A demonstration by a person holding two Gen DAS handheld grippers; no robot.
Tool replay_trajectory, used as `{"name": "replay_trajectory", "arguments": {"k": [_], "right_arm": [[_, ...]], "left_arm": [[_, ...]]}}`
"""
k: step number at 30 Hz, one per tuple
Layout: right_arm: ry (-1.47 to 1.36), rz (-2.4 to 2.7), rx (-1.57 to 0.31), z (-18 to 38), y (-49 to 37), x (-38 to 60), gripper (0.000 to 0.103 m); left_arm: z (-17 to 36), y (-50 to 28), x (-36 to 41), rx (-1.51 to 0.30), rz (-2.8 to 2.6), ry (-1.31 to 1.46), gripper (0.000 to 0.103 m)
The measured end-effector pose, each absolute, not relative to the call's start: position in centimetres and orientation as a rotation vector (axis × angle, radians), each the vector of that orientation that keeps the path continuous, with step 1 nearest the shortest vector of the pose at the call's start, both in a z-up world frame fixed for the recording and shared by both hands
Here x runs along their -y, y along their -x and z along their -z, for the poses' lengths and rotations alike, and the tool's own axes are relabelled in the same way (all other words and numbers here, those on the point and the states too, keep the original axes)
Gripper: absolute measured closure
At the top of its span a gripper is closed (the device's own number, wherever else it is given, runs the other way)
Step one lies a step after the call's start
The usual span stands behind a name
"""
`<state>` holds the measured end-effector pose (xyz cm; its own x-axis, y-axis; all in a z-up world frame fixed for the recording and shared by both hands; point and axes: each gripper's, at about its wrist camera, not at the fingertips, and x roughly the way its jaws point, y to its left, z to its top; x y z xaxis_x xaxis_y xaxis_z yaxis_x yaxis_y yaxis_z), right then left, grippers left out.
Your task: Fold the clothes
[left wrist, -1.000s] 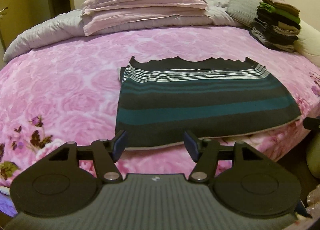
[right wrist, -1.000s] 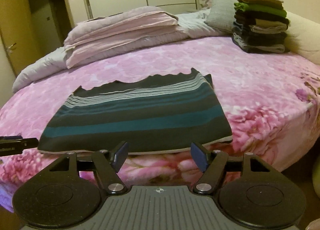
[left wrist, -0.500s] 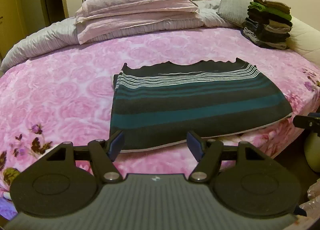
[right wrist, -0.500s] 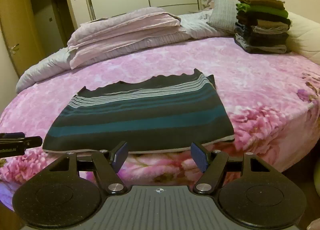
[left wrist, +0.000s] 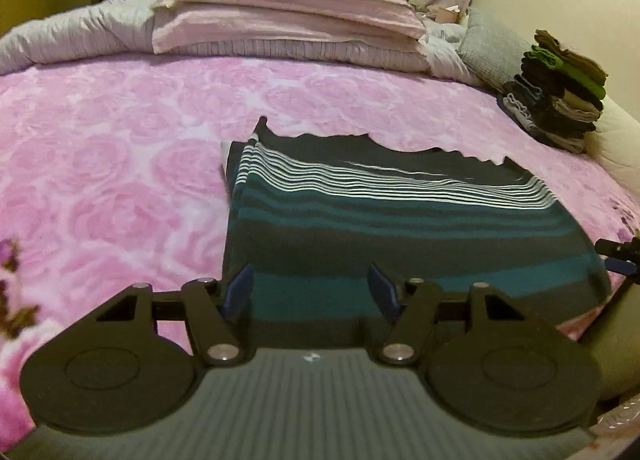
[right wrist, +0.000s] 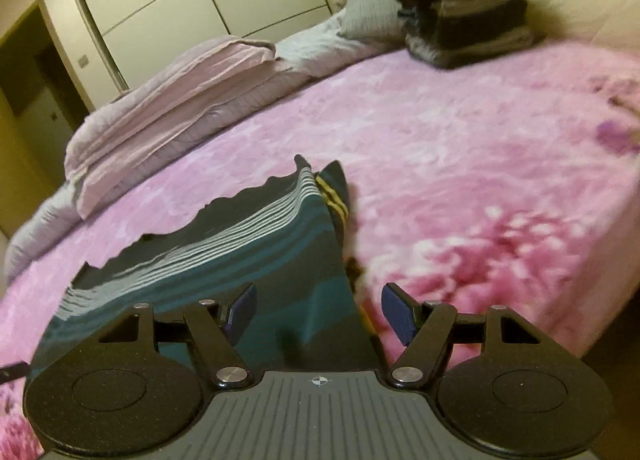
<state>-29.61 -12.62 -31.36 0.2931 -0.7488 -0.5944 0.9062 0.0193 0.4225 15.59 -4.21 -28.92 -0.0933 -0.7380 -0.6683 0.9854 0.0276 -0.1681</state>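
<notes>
Count, this moment:
- Striped garment (left wrist: 400,228), folded flat on bed: 1.
- Bed w/ pink rose blanket (left wrist: 120,164): 1.
- Stack of folded clothes (left wrist: 560,100), far corner: 1 stack; approx. 8 layers, exact no. not readable.
- Pink folded bedding pile (left wrist: 280,16): 1 pile, 2 thick layers visible.
- Grey pillow (left wrist: 488,48): 1.
- Claws: 2, left claw (left wrist: 312,292) and right claw (right wrist: 320,310).
- Blue pads (right wrist: 396,316): 2 per claw.
</notes>
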Motion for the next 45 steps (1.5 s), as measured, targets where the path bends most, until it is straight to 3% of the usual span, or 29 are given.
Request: {"name": "replay_trajectory", "arguments": {"k": [2, 6, 12, 15, 20, 23, 28, 31, 34, 37, 39, 45], "right_arm": [[-0.973, 1.248, -0.183, 33.4, 31.0, 14.1, 0.037], [-1.087, 1.114, -0.060, 34.7, 33.3, 14.6, 0.037], [-1.227, 1.001, -0.013, 35.3, 34.5, 15.4, 0.054], [-1.252, 1.012, -0.053, 35.0, 34.0, 15.9, 0.074], [-1.158, 1.234, -0.292, 30.6, 29.8, 16.3, 0.082], [-0.955, 1.415, -0.481, 26.5, 24.1, 15.8, 0.083], [-0.349, 1.472, -0.741, 20.1, 7.7, 12.3, 0.083], [-0.063, 1.359, -0.857, 21.4, -2.1, 8.8, 0.083], [0.134, 1.246, -0.976, 26.5, -8.9, 5.6, 0.081], [0.192, 1.117, -1.093, 32.0, -12.0, 3.4, 0.073], [0.289, 1.133, -1.085, 32.6, -12.2, 2.1, 0.070], [-0.009, 0.929, -0.871, 24.6, -7.0, 0.1, 0.056]], "left_arm": [[30.2, -16.4, 5.6, -0.770, 1.516, -0.433, 0.050], [31.3, -17.6, 6.6, -0.845, 1.535, -0.381, 0.048], [31.4, -19.4, 6.8, -0.920, 1.581, -0.310, 0.048], [31.2, -20.6, 6.9, -0.988, 1.589, -0.244, 0.048], [29.8, -22.6, 6.1, -1.012, 1.592, -0.170, 0.049], [29.0, -25.0, 5.1, -0.991, 1.555, -0.126, 0.048], [29.8, -29.8, 2.6, -1.013, 1.427, -0.075, 0.048], [30.9, -32.0, 0.7, -1.070, 1.369, -0.028, 0.048], [31.7, -33.3, -1.0, -1.097, 1.341, -0.001, 0.048], [32.5, -34.1, -2.3, -1.133, 1.316, 0.022, 0.049], [32.7, -34.1, -2.9, -1.146, 1.306, 0.016, 0.050], [31.1, -31.9, -3.5, -1.125, 1.376, 0.033, 0.050]]}}
